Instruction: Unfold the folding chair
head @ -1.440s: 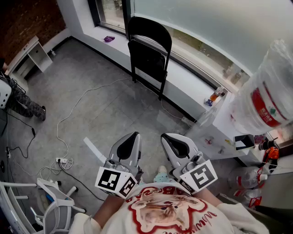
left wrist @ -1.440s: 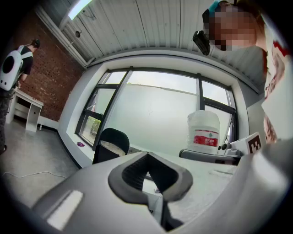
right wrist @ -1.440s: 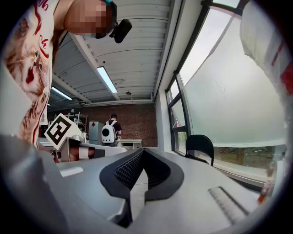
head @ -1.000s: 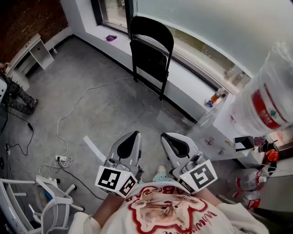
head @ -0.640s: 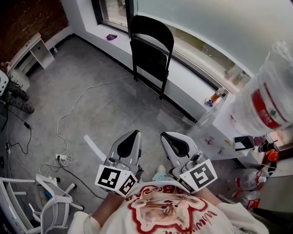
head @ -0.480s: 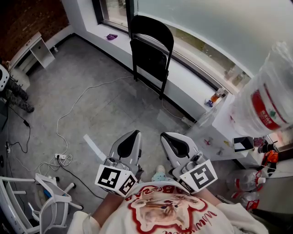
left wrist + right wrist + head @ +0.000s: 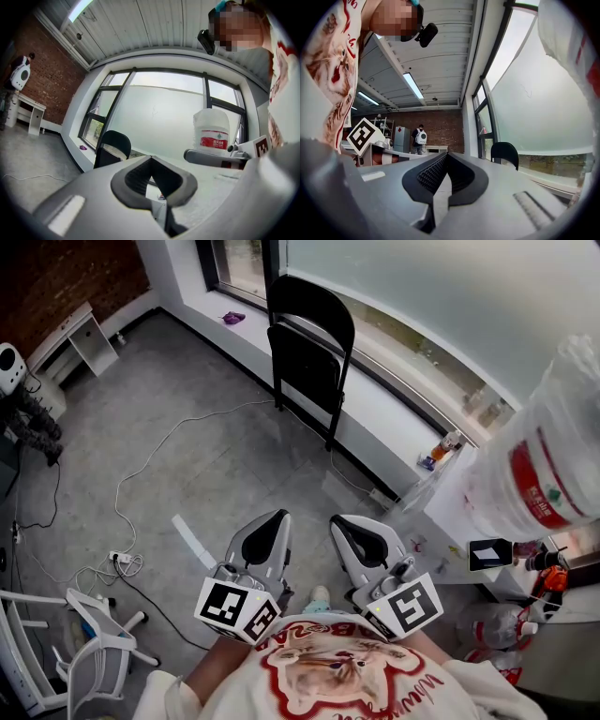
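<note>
With fingers closed and empty on the left gripper (image 7: 277, 515) and right gripper (image 7: 339, 520), the distant folding chair (image 7: 305, 352) looks stiff, lightish, best gripped at its seat edge.

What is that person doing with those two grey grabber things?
A person holds a grey two-jaw left gripper and a matching right gripper out in front, both shut and empty. The black metal folding chair stands folded by the window, across the grey concrete floor. Neither gripper has reached it, so the unfolding has not begun.
</note>
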Tool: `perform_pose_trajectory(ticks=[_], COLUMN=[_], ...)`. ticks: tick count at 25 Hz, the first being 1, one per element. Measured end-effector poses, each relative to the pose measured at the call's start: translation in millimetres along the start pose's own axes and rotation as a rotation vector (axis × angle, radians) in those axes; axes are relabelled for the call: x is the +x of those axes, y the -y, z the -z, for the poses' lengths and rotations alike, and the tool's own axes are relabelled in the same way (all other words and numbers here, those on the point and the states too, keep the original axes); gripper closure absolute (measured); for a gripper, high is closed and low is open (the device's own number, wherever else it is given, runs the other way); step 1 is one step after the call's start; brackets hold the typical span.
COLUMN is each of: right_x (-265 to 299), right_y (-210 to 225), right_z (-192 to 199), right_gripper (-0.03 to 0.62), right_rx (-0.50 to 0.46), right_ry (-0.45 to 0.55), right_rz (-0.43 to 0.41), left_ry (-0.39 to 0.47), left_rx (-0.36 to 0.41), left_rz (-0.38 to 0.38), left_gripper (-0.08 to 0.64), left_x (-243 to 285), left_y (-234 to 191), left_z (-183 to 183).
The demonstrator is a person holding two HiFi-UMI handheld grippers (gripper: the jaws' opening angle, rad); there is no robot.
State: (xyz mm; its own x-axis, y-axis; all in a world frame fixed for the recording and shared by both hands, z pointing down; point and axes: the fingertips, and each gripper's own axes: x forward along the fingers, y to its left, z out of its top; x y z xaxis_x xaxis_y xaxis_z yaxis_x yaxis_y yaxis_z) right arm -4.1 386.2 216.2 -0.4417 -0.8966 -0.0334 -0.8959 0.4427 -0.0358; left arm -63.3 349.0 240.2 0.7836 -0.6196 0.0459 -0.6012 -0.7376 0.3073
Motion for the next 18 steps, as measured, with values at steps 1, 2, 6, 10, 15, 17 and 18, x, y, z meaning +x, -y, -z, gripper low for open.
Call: perform_pose_trajectory(ticks=[1,2,6,10,15,17,18], right_x=[-1.6,-3.2,-11.5,-17.8,-7.6,-0.2,4.0], right_y=[4.9,9.8,31.6,46.6,51.7,54.0,54.9], right_z=[0.2,0.4,5.7,17.2,20.4,20.9,20.8], right_gripper=[0.568,0.568,0.568,0.568,0.568,0.568,0.568], right_rx=[0.002,0.005,0.015,0.041,0.048,0.045,0.044], right_ry=[0.0,0.0,-0.018,-0.046,-0.045,-0.046,-0.046], right_rz=[-0.008,-0.014,-0.018,-0.039,-0.068,-0.073,-0.074], left_ry=[0.003,0.007,0.014,0.002,0.019,0.015,0.013], left_rx=[0.0,0.0,0.012,0.011,0.005,0.0,-0.003], left_rz=[-0.005,-0.011,-0.037,-0.067,-0.098,-0.103,-0.101], left_gripper=[0.56,0.56,0.56,0.56,0.56,0.56,0.56], left_x=[4.3,8.4,19.7,26.0,31.3,35.3,37.8], left_y=[2.5,5.1,14.1,17.1,7.5,2.7,0.6], left_z=[-0.1,0.1,2.9,8.3,3.9,6.1,6.6])
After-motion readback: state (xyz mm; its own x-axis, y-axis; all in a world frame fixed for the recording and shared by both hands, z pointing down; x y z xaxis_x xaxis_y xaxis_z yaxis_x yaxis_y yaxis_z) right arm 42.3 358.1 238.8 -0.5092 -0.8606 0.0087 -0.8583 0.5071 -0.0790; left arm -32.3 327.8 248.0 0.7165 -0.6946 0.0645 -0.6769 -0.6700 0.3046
